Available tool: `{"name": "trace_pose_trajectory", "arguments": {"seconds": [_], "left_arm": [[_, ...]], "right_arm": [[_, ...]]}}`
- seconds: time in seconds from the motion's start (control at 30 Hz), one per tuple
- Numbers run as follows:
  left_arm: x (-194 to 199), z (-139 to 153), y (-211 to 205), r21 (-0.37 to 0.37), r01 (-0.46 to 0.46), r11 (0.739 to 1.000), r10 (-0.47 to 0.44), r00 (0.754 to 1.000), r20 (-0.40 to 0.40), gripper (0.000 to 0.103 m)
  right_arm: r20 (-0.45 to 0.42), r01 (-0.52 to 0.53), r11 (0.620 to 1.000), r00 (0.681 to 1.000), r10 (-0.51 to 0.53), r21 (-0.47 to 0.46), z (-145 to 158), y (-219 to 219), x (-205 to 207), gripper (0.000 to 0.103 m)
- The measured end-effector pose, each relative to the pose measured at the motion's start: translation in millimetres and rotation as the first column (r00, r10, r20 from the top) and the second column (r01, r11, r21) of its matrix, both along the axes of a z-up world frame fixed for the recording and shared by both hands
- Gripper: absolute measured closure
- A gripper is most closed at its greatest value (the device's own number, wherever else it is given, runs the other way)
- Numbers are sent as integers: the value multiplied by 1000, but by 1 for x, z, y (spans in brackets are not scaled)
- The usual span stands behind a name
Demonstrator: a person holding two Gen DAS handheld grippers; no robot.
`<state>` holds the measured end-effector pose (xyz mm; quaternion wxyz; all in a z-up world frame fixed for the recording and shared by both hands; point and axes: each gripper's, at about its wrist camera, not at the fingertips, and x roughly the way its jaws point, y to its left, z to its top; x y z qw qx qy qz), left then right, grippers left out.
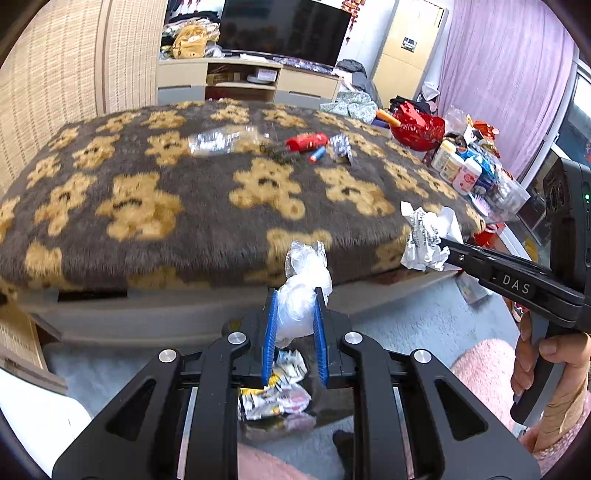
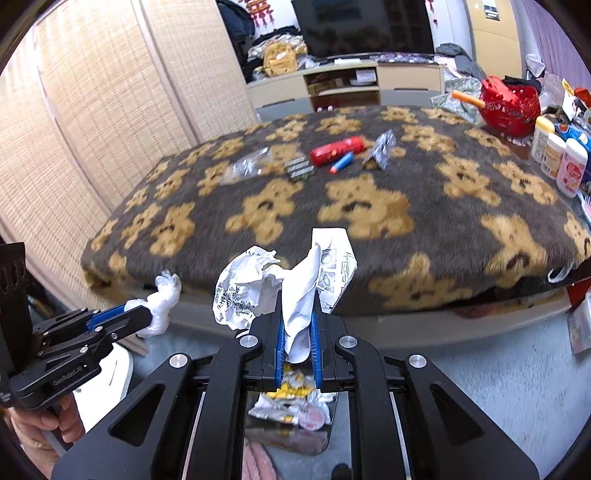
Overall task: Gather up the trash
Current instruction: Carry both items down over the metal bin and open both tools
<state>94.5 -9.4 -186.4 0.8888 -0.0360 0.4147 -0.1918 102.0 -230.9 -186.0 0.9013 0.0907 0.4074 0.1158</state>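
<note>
Left gripper (image 1: pixel 293 325): closed on a white plastic wad (image 1: pixel 301 291)
Right gripper (image 2: pixel 298 328): clamped on crumpled printed paper (image 2: pixel 280 280)
Surface: bear-print blanket (image 1: pixel 177 192), carrying clear bottle (image 1: pixel 218 142), red wrapper (image 1: pixel 307 141)
Room: TV (image 1: pixel 284 29), purple curtain (image 1: pixel 506 74)
Unclear: wrappers (image 1: pixel 275 391) below the jaws, container hidden

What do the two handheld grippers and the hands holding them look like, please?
Both the left gripper and the right gripper are matte black with blue ribbed jaw pads and silver pivot bolts. White "DAS" and "GenRobot.AI" lettering marks their sides. A bare hand grips one handle.
</note>
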Motion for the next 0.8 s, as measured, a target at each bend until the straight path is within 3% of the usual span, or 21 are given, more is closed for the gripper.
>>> {"name": "trace_pose_trajectory", "arguments": {"seconds": [0.37,0.8], "left_arm": [[-26,-50,-4,17,3,1000,-2,995,-99,86],[-21,-105,-4,28,-22,999,27,984,-179,86]], "right_arm": [[-115,-34,999,993,35,6,-51,19,-18,90],[-234,-34,999,972,37,17,-108,25,-12,90]]}}
